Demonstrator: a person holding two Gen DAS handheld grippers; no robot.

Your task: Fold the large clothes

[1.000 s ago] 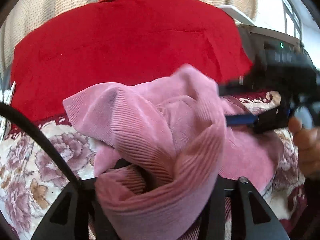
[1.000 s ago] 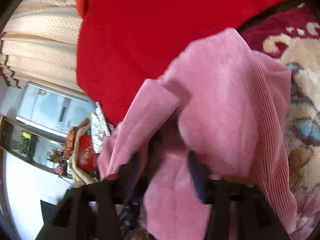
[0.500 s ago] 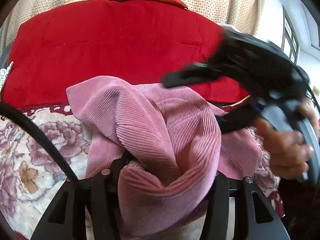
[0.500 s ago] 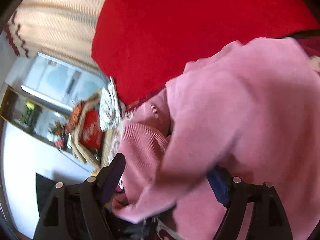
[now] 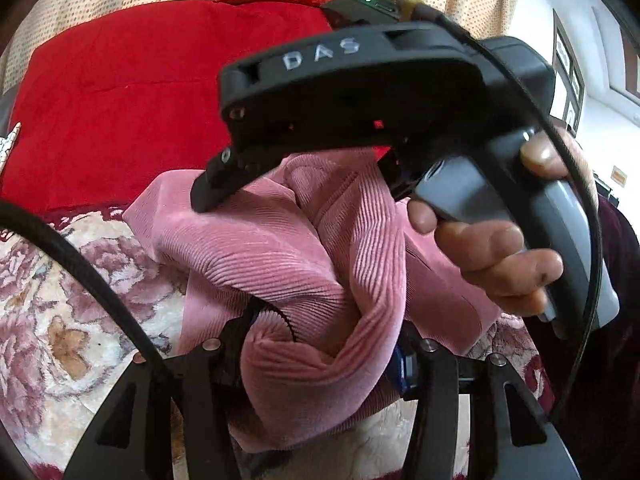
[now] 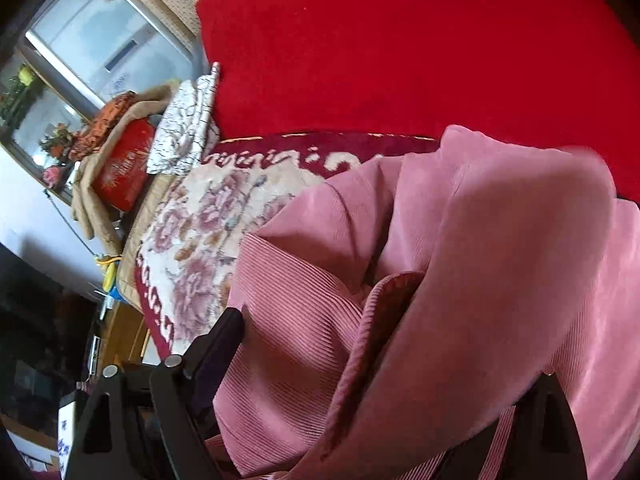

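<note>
Ribbed pink corduroy garment (image 5: 304, 248) bunched on floral blanket (image 5: 52, 320); left gripper (image 5: 320, 356) clamped it. Right gripper (image 6: 380, 384) draped in cloth, grip unclear; only left view showed its grey handle (image 5: 520, 216).

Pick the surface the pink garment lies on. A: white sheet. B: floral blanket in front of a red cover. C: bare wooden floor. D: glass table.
B: the pink corduroy garment, bunched in the left gripper, lies on a floral blanket, with the red cover behind it.
</note>
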